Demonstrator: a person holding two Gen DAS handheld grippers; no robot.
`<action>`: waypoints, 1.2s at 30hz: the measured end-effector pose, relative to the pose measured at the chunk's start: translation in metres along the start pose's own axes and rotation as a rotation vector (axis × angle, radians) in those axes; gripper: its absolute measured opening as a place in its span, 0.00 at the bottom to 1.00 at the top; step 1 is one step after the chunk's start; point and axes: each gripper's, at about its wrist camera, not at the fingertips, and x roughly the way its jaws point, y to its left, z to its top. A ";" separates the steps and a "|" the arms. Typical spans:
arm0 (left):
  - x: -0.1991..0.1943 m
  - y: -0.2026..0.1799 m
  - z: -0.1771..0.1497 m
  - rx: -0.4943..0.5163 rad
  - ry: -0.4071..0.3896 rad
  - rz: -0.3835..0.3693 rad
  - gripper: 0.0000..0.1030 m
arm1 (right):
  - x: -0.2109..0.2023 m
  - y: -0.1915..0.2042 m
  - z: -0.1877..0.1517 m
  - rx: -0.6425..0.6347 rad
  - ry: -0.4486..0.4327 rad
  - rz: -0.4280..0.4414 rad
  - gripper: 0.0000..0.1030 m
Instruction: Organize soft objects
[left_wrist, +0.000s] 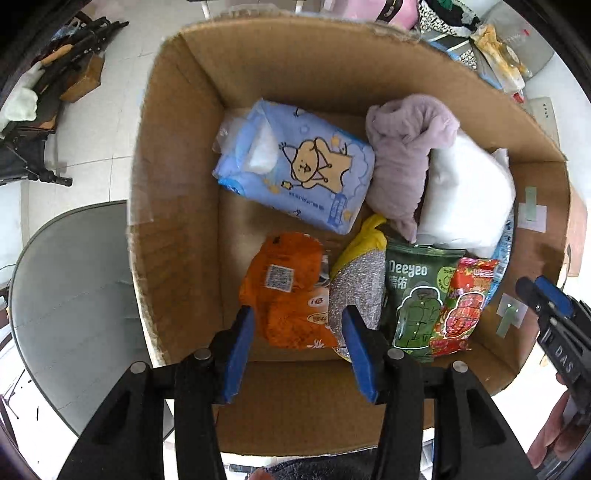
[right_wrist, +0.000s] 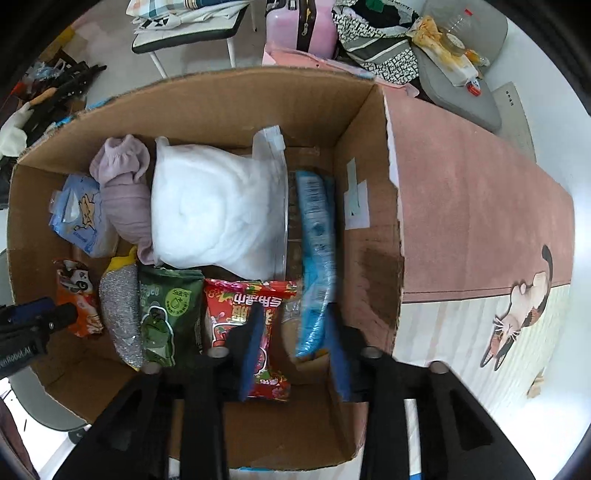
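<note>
An open cardboard box (left_wrist: 177, 192) holds soft things: a blue tissue pack (left_wrist: 295, 173), a lilac cloth (left_wrist: 402, 155), a white stuffing bag (left_wrist: 469, 195), an orange packet (left_wrist: 284, 291), a silver-and-yellow scrubber (left_wrist: 358, 280), a green packet (left_wrist: 417, 295) and a red packet (left_wrist: 465, 306). My left gripper (left_wrist: 297, 332) is open and empty above the orange packet and the scrubber. My right gripper (right_wrist: 295, 332) is open above the box's right side (right_wrist: 369, 122). A blue plastic pack (right_wrist: 314, 258) stands on edge between its fingers, touching neither that I can see. The red packet (right_wrist: 240, 314) lies under its left finger.
The box stands on a pink mat (right_wrist: 472, 206) with a cat picture (right_wrist: 524, 314). A grey round seat (left_wrist: 70, 295) is left of the box. Behind are a pink suitcase (right_wrist: 299, 22), clothes, a grey cushion (right_wrist: 458, 99) and black tripods (left_wrist: 44, 110).
</note>
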 end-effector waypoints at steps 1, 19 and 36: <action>-0.004 -0.001 -0.003 0.000 -0.018 0.004 0.45 | -0.003 0.002 -0.002 -0.001 -0.005 0.004 0.41; -0.071 -0.019 -0.059 -0.007 -0.365 0.094 0.88 | -0.035 0.012 -0.058 -0.028 -0.102 0.074 0.99; -0.107 -0.029 -0.105 -0.029 -0.507 0.107 0.99 | -0.094 -0.005 -0.096 -0.002 -0.252 0.054 1.00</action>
